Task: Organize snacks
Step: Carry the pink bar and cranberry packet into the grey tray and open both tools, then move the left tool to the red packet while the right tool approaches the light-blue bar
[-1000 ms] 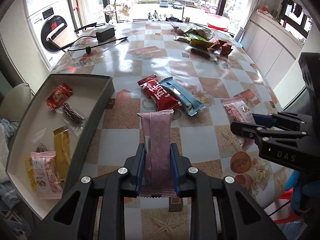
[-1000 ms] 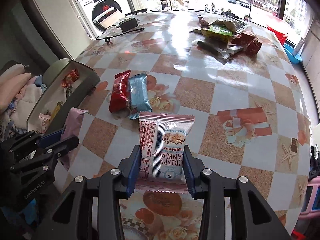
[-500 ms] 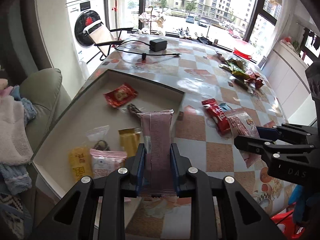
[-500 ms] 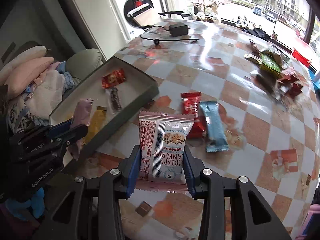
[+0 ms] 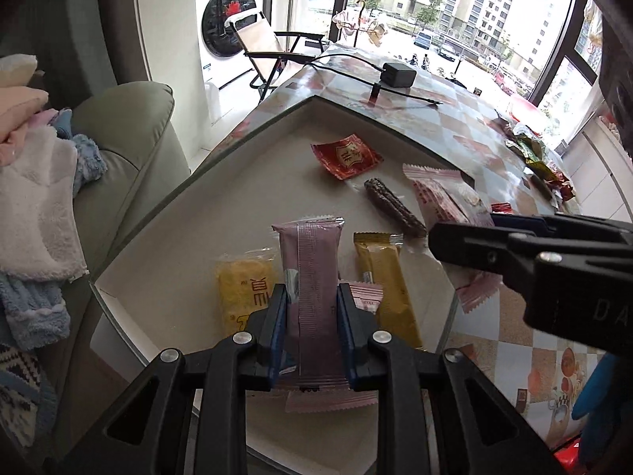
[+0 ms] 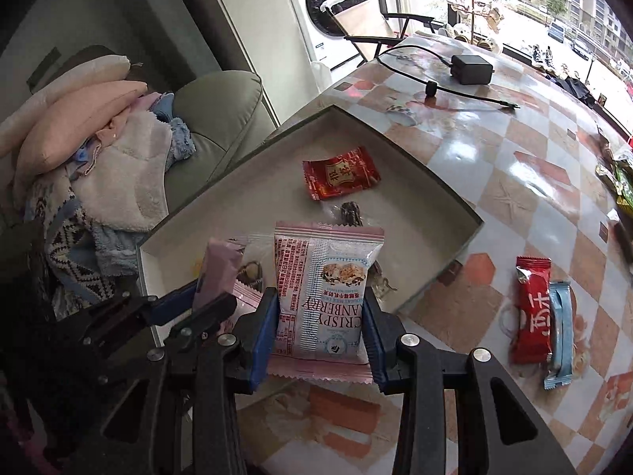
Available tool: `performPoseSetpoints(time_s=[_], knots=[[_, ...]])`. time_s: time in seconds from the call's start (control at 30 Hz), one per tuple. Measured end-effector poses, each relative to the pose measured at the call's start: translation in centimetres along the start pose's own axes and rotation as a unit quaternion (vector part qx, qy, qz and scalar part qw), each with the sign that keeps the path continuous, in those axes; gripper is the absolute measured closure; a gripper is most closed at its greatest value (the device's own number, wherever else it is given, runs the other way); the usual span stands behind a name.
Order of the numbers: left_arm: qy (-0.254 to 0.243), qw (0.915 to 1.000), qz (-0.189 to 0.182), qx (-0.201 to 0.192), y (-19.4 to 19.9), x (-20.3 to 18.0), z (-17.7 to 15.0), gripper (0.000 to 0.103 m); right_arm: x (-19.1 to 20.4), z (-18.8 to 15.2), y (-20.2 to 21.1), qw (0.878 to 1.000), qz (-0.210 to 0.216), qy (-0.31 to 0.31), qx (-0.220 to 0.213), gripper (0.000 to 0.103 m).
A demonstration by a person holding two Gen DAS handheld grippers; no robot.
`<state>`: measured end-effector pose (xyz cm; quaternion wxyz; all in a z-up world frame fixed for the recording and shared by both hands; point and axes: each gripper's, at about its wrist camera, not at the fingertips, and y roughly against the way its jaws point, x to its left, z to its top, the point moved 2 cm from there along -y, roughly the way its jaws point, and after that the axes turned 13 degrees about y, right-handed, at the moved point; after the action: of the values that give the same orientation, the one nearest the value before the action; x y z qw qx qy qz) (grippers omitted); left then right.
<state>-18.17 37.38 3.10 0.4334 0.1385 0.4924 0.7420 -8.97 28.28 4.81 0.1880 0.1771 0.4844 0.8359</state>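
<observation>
A: Left tool — clamped on the pink bar, and now over the box instead of over the checked surface as a second ago?

B: Yes. Hangs above the near end of the box, over the yellow packet and beside the mustard bar. Means carrying looks finished on that side; only letting go left, by the look of it.

A: Room on the left?

B: Little. Box's left rim close to the surface edge, sofa with laundry just beyond, so no drifting that way. Bare floor further in, toward the red packet.

A: And the right tool?

B: Gripping the cranberry packet by both sides, likewise brought across from the open surface. Sits about the box's near right edge, close beside the left tool. Tight between the two — probably better released one at a time.

A: Further right?

B: Box's right wall, then open surface. Red bar and blue bar side by side there, touching, not yet collected. Far heap of snacks waiting as well.
</observation>
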Motion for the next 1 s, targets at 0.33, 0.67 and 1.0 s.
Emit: performPoseSetpoints(time_s=[0.33,0.67,1.0], knots=[[-0.016,0.9995,0.018,-0.020,0.2,-0.6,-0.4,0.029,-0.7,-0.5,-0.5,1.000,-0.013,0.004,0.004,0.011],[-0.097,0.9936,-0.050,-0.029,2.0,-8.5,-3.4,0.024,-11.5,-7.7,3.6,0.989,-0.125,-0.081,0.022,0.011],[-0.118,0.9890,-0.073,0.052,-0.7,-14.5,-5.8,0.024,-20.5,-12.7,5.0,0.965,-0.179,-0.189,0.033,0.011]])
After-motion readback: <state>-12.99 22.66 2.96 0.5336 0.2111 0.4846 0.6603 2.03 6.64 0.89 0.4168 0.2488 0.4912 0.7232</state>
